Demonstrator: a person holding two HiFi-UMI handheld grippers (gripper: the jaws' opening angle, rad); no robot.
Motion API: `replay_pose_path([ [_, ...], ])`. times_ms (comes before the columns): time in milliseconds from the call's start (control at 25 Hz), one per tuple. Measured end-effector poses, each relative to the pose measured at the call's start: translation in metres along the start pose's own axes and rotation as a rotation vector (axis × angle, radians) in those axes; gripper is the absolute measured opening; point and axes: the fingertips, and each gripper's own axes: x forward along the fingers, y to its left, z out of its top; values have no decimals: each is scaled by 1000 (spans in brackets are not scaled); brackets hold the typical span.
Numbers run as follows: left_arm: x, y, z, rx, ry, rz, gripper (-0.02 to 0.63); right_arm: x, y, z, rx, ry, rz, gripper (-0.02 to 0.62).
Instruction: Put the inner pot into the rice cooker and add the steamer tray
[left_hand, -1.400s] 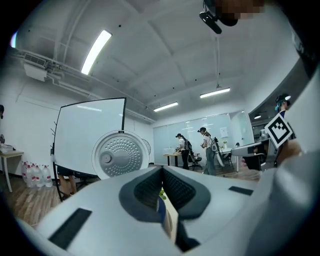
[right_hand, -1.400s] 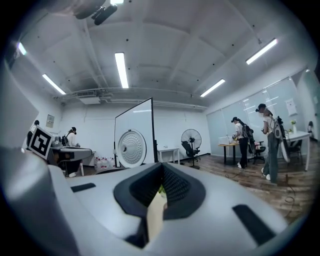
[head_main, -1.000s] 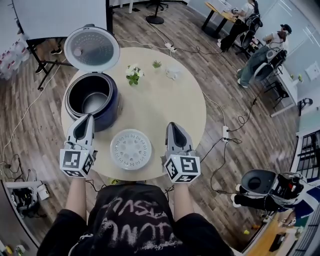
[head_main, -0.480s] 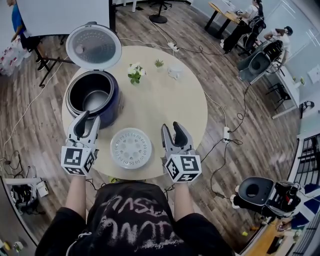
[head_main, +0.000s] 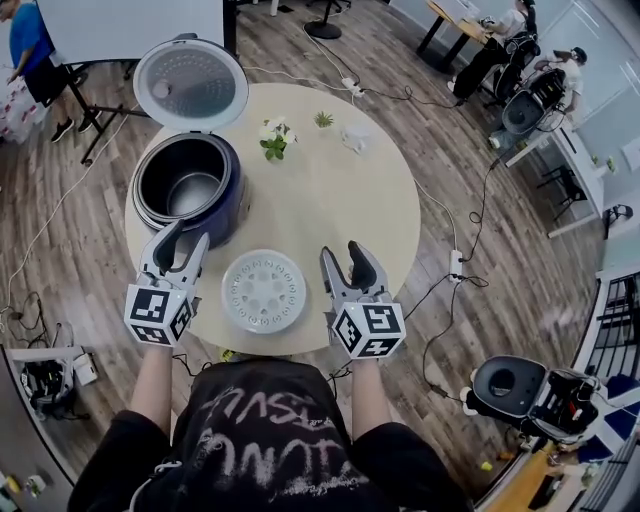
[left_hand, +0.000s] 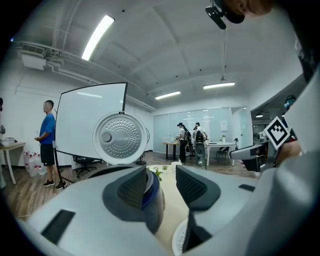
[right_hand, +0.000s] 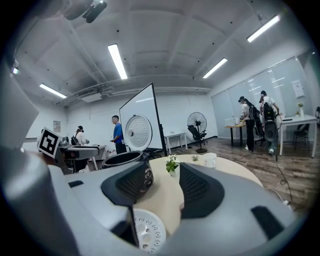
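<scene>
Done with seating inner pot (head_main: 190, 195) in rice cooker (head_main: 232, 208). Yet to add steamer tray (head_main: 264, 291), lying on desk (head_main: 340, 180) between left tool (head_main: 186, 236) and right tool (head_main: 341, 252), both just opened wide, holding nothing.

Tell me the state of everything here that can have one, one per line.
Lid: open, tipped back.
Inner pot: seated in the rice cooker, looks empty.
Steamer tray: flat on the table, outside the cooker.
Left gripper: jaws just opened, empty.
Right gripper: jaws just opened, empty.
</scene>
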Motion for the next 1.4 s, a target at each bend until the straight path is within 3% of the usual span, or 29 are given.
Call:
replay_pose_path([
  [400, 3, -10, -76, -90, 151, 2, 187, 14, 1, -70, 41, 181, 5, 215],
  [880, 3, -21, -205, -202, 447, -14, 178, 17, 6, -177, 94, 424, 6, 205],
  [1400, -1, -40, -270, -251, 616, -31, 169, 13, 8, -258, 174, 619, -7, 196],
])
